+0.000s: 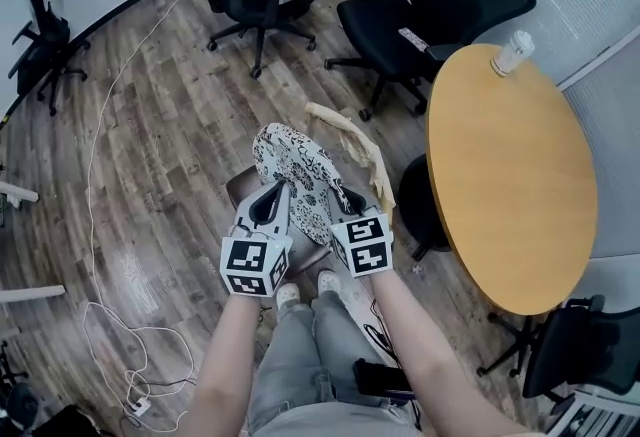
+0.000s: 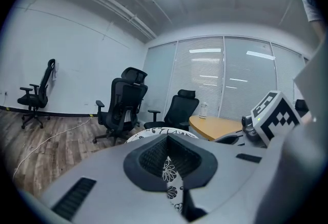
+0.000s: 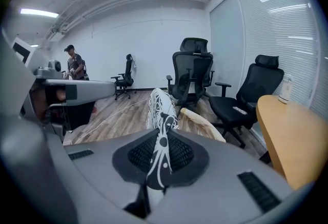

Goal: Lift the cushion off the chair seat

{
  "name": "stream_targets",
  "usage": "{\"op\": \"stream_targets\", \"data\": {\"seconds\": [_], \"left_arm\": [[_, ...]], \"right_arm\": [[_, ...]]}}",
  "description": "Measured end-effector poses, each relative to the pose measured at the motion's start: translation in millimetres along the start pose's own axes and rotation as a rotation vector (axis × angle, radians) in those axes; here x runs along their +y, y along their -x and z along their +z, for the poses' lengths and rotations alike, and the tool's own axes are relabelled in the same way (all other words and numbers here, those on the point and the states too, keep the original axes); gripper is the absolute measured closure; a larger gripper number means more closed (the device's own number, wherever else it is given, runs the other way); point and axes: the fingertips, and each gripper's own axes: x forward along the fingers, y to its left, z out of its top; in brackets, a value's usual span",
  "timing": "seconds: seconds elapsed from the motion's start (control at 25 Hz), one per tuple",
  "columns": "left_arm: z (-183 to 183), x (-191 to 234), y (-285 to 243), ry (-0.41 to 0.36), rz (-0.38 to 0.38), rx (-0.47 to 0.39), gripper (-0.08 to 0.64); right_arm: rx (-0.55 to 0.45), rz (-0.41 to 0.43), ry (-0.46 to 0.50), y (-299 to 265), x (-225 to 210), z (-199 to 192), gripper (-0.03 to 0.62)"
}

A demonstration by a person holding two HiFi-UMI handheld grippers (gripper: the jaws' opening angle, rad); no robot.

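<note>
The person's left gripper (image 1: 270, 203) holds the near left edge of the black-and-white patterned cushion (image 1: 300, 165). Its jaws are closed, with the printed fabric pinched between the pads, and its marker cube (image 1: 255, 265) sits at the end away from the cushion. The right gripper (image 1: 347, 200) clamps the cushion's near right edge the same way, jaws pressed together on a fold of fabric, close beside the left gripper. The bare left forearm (image 1: 225, 365) and right forearm (image 1: 420, 345) reach forward towards the cushion and draw closer together as they near it.
</note>
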Motion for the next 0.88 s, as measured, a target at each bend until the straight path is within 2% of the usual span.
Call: {"op": "stream_targets", "data": {"seconds": [0.6, 0.88], "left_arm": [[76.1, -41.6, 8.4, -0.052, -0.035, -0.107, 0.557], [119.5, -53.6, 16.5, -0.108, -0.047, -0.17, 0.557]], "right_arm": [[-0.114, -0.034, 0.031, 62.2, -24.1, 66.4, 0.552], [-0.2, -0.036, 0.06, 91.0, -24.4, 105.5, 0.552]]}}
